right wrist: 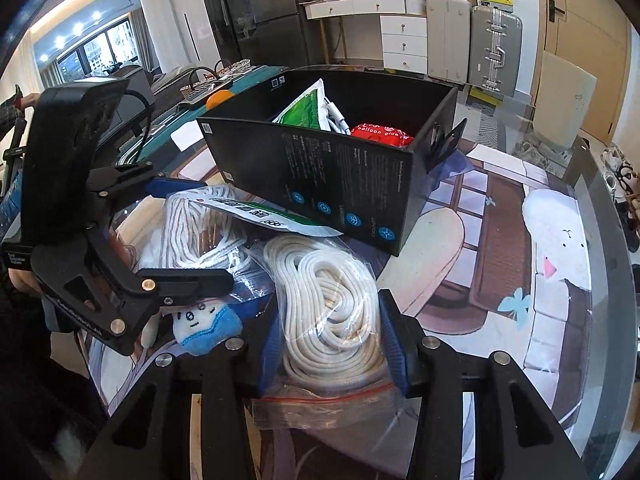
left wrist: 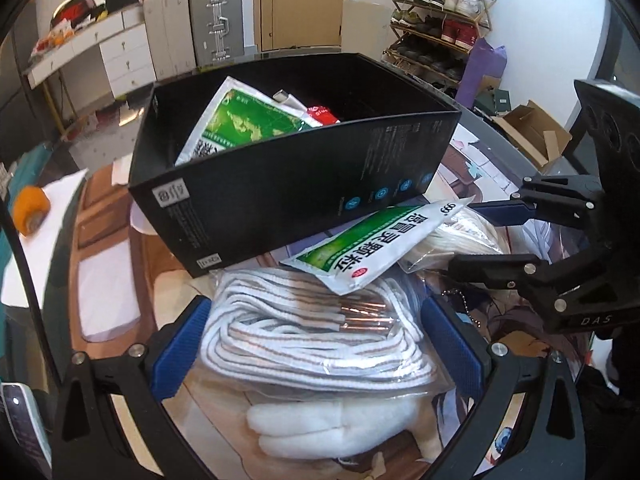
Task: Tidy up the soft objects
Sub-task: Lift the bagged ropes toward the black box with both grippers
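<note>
A black box (left wrist: 288, 176) stands on the table and holds a green-white sachet (left wrist: 240, 120) and a red packet (right wrist: 380, 134). In front of it lie a bagged striped cord (left wrist: 304, 332), a bagged cream rope (right wrist: 332, 304), a loose green-white sachet (left wrist: 372, 244) and a small blue-white plush (right wrist: 208, 324). My left gripper (left wrist: 316, 340) is open, its fingers on either side of the striped cord bag. My right gripper (right wrist: 332, 340) is open, its fingers on either side of the cream rope bag. Each gripper shows in the other's view.
The table carries a printed cartoon mat (right wrist: 520, 240) under glass. An orange tape roll (left wrist: 30, 210) lies at the left. A white plush piece (left wrist: 332, 424) lies under the left gripper. Drawers, a silver suitcase (left wrist: 216, 20) and a shoe rack (left wrist: 436, 28) stand beyond.
</note>
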The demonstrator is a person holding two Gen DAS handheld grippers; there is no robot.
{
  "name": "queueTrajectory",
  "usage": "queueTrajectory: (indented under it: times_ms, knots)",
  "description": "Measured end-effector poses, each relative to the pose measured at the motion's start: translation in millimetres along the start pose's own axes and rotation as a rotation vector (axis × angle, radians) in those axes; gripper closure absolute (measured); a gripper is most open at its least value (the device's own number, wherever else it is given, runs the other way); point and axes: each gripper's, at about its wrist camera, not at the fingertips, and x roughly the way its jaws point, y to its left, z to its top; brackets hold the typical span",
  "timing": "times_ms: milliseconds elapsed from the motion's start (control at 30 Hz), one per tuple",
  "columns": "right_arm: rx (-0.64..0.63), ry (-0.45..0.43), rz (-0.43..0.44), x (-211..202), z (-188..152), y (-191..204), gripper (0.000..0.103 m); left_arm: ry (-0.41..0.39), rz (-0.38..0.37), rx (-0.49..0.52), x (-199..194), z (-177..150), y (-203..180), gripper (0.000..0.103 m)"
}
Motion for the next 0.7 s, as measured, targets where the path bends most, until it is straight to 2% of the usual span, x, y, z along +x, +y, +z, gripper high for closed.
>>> queueTrajectory:
  times_ms: [200, 400, 700]
  knots:
    - [0.001, 0.003, -0.006, -1, 0, 1, 0.058, -0.015, -0.016, -0.002, -2, -6, 0, 0.015]
    - [-0.003, -0.007, -0.009, -8, -2, 6, 0.061, -0.046, -0.017, 0.002, -12, -10, -1, 0.016]
    - [-0.027, -0.057, -0.041, -43, -8, 16, 0.062, -0.134, -0.023, -0.033, -47, -17, 0, 0.016]
